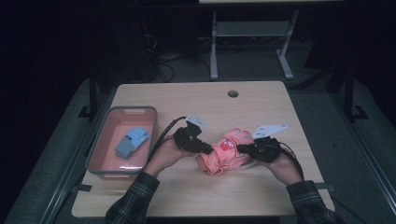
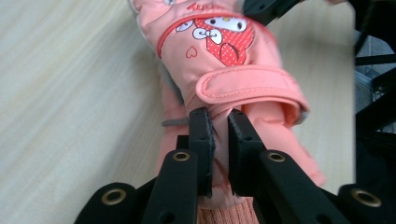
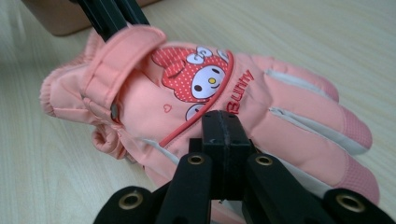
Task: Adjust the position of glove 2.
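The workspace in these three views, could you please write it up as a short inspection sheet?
Surface: light wooden table with a round cable hole.
Job's things: pink glove with a cartoon patch, lying at the table's middle; a second pink glove seems to lie under it.
Clutter: pink bin at the left, blue folded items inside.
Grippers: left tongs pinch the glove's cuff below the strap; right tongs are shut at its edge, hold unclear.
Cables: black cable trails from the left tongs.
Surroundings: dark room, grey desk frame behind.
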Demonstrator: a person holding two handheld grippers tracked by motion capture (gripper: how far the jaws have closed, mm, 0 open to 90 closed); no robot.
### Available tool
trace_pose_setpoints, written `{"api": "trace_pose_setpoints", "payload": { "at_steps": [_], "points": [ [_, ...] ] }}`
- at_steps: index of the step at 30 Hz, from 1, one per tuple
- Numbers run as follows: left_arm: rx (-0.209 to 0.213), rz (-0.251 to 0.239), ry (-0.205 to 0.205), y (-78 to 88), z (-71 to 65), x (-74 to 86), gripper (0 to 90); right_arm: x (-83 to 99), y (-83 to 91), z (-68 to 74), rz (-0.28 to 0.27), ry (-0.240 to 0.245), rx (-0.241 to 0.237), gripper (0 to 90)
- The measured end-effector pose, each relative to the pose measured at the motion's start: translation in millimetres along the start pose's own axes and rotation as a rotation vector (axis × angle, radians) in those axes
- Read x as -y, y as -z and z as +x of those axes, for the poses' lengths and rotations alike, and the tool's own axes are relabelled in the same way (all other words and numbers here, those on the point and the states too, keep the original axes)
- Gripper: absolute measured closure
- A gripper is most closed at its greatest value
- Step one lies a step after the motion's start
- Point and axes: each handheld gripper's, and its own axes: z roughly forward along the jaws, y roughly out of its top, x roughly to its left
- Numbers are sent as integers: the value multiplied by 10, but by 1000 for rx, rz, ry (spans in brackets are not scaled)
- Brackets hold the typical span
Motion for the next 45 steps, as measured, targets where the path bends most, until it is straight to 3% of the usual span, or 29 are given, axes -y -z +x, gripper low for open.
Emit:
{"api": "trace_pose_setpoints", "payload": {
  "at_steps": [5, 8, 10, 12, 15, 21, 25, 27, 32, 38, 40, 45],
  "points": [
    [-8, -33, 18, -43, -5, 110, 705, 47, -70, -1, 20, 1, -9, 900],
    [-41, -75, 8, 62, -35, 51, 544, 44, -61, 1, 19, -9, -7, 900],
    [-44, -115, 3, 130, -43, -8, 482, 47, -55, -9, 15, -9, -4, 900],
    [-60, -155, 5, 176, -52, -71, 448, 51, -53, -13, 14, -8, -7, 900],
    [-63, -158, 4, 112, -34, -154, 406, 50, -56, -13, 11, -1, -8, 900],
    [-38, -126, -2, -221, -21, -304, 232, 61, -43, -15, 5, 12, -18, 900],
    [-41, -44, -78, -380, -76, -312, 133, 67, -41, -9, 13, 5, -22, 900],
    [-24, -19, -99, -441, -84, -303, 128, 71, -48, -12, 14, 4, -27, 900],
    [-42, 14, -116, -575, -120, -272, 124, 74, -68, -2, 25, 7, -19, 900],
    [-39, 20, -111, -650, -100, -203, 124, 76, -99, 9, 37, 17, -12, 900],
    [-23, 27, -85, -668, -71, -177, 124, 74, -102, 20, 40, 18, -10, 900],
    [-27, 39, -67, -722, -83, -126, 124, 75, -128, 29, 53, 38, -5, 900]
  ]
}}
